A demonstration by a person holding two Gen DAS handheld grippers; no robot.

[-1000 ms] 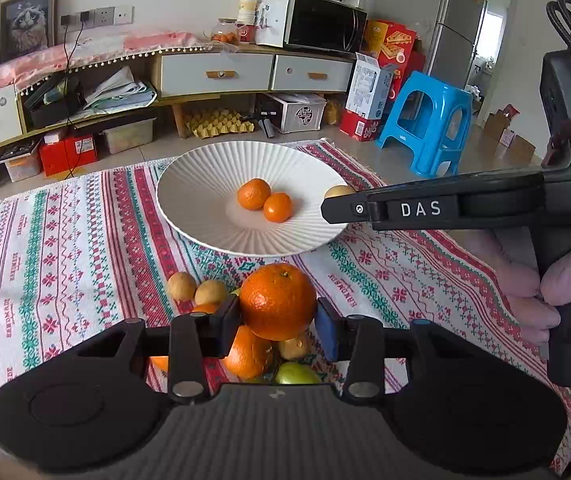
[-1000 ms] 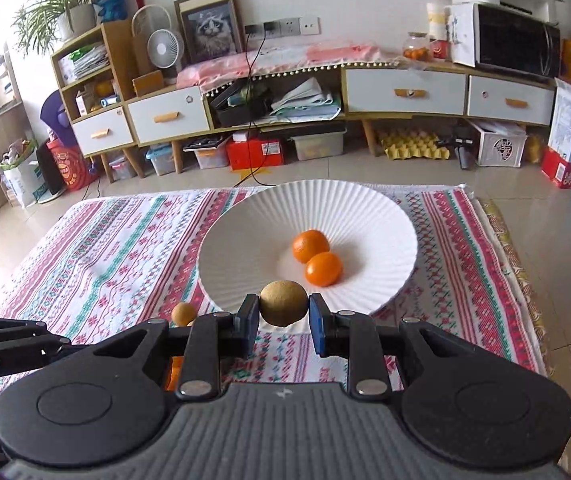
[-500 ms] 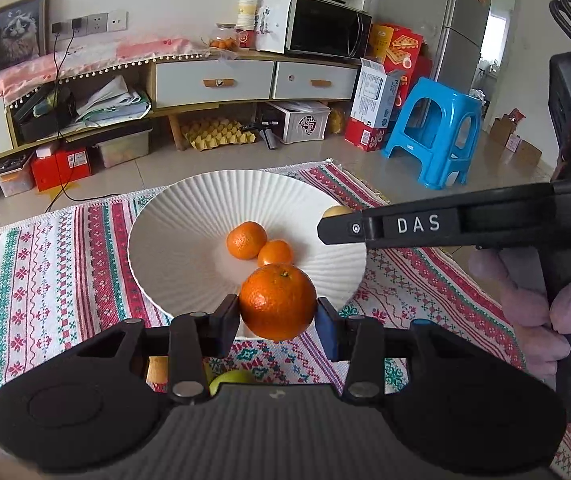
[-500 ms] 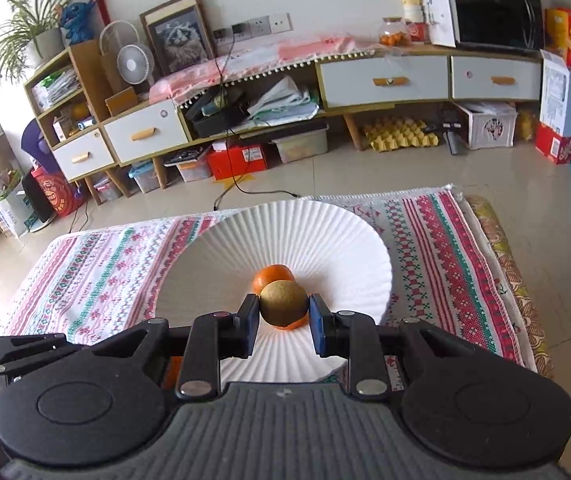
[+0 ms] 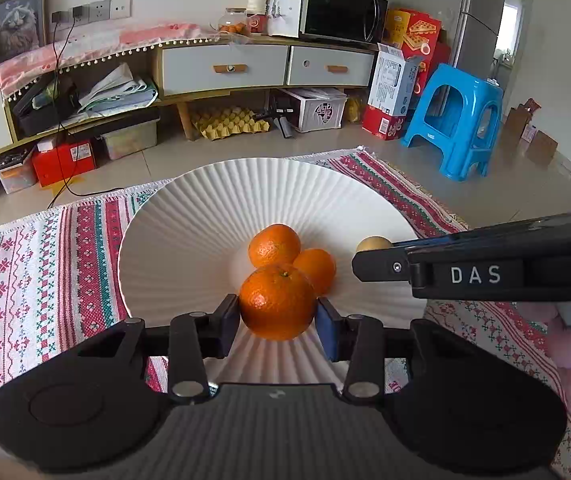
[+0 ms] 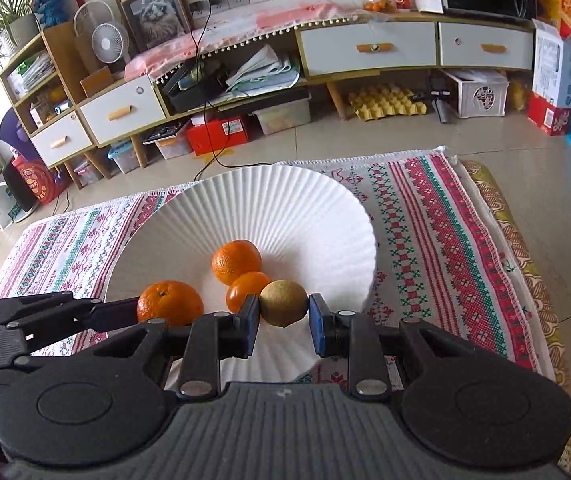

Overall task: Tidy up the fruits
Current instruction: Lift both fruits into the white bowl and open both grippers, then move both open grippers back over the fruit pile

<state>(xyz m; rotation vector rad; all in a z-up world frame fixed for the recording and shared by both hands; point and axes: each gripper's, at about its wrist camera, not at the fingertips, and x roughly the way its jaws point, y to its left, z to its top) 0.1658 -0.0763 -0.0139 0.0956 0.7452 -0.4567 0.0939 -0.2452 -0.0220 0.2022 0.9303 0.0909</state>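
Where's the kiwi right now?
The kiwi sits clamped in the right tongs, over the white plate's near right side, touching the nearer loose orange.

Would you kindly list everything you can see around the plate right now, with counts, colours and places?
Plate: one, white, ribbed, on the cloth.
Loose oranges: two, orange, touching, at the plate's centre.
Held orange: one, orange, over the plate's near side.
Kiwi: one, brown-green, over the plate's near edge.
Cloth: one, red, green and white pattern, under the plate.
Stool: one, blue, on the floor behind.
Left gripper: black, shut on the held orange.
Right gripper: black, shut on the kiwi.
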